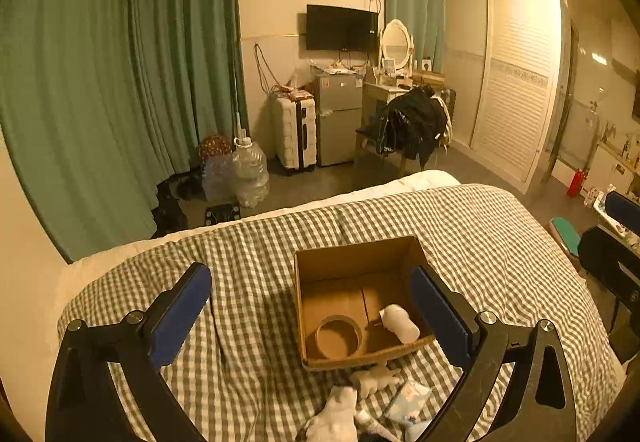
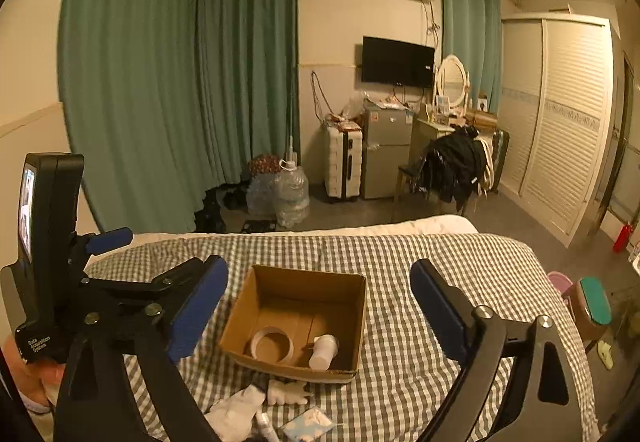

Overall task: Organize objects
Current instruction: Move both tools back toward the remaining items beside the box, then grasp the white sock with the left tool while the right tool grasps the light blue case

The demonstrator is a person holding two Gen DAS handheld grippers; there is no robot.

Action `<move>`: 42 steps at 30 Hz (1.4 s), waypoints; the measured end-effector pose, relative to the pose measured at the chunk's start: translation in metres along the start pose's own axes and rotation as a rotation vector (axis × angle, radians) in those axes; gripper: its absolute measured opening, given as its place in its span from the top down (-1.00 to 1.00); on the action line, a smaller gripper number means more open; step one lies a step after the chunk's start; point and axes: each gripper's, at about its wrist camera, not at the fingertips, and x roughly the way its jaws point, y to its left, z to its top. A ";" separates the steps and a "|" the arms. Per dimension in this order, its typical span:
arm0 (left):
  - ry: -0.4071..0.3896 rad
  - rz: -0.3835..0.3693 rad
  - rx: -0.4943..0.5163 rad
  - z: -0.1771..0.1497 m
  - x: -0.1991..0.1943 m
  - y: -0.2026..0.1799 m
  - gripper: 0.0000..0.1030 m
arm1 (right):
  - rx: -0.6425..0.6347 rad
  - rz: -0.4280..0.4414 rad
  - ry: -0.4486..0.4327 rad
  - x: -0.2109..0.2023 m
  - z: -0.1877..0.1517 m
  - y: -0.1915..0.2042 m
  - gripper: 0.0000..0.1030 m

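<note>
Both my tools hang released: the left tool (image 1: 310, 312) and right tool (image 2: 320, 304) grasp nothing. The box (image 2: 296, 322) sits on the bed (image 2: 440, 262), holding a tape roll (image 2: 272, 347) and a bottle (image 2: 323, 352). The loose pieces lie just before it: a soft white cloth (image 2: 236, 412), light and limp, best pinched at a bunched fold, and a flat packet (image 2: 310, 424) to take by its edge.

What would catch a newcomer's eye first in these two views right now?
The open brown cardboard box at the middle of the grey-and-white checked bedspread, holding a roll of tape and a small white bottle lying on its side. Just in front of it, small white items lie loose on the bedspread. The left claw and the right claw both hang wide open and empty, framing the box.
</note>
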 end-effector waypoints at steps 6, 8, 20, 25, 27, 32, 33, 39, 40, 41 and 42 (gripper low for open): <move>-0.013 0.007 0.033 -0.030 -0.020 0.003 -0.99 | -0.029 -0.003 0.006 -0.034 -0.027 0.013 -0.90; -0.006 0.026 0.051 -0.045 -0.017 0.002 -0.99 | -0.033 -0.007 0.023 -0.033 -0.039 0.014 -0.90; 0.112 0.120 0.039 -0.182 0.064 0.009 -0.99 | -0.022 -0.027 0.288 0.055 -0.165 -0.003 -0.90; 0.216 0.066 0.017 -0.228 0.096 0.007 -0.99 | -0.024 -0.025 0.453 0.096 -0.225 -0.014 -0.90; 0.248 0.052 0.027 -0.237 0.103 0.003 -0.99 | -0.029 -0.022 0.503 0.108 -0.243 -0.015 -0.89; 0.315 -0.016 0.039 -0.258 0.119 -0.005 -0.99 | -0.023 0.020 0.637 0.131 -0.287 -0.012 -0.81; 0.324 -0.026 0.050 -0.261 0.120 -0.009 -0.99 | -0.017 0.030 0.657 0.135 -0.294 -0.011 -0.69; 0.364 -0.062 0.117 -0.270 0.134 -0.026 -1.00 | -0.023 0.068 0.737 0.150 -0.311 -0.007 -0.33; 0.368 -0.068 0.110 -0.270 0.137 -0.024 -1.00 | -0.029 0.077 0.754 0.153 -0.314 -0.005 -0.28; 0.376 -0.075 0.096 -0.270 0.141 -0.023 -1.00 | -0.035 0.080 0.769 0.155 -0.316 -0.004 -0.24; 0.382 -0.077 0.088 -0.270 0.144 -0.023 -1.00 | -0.039 0.086 0.786 0.158 -0.318 -0.003 -0.24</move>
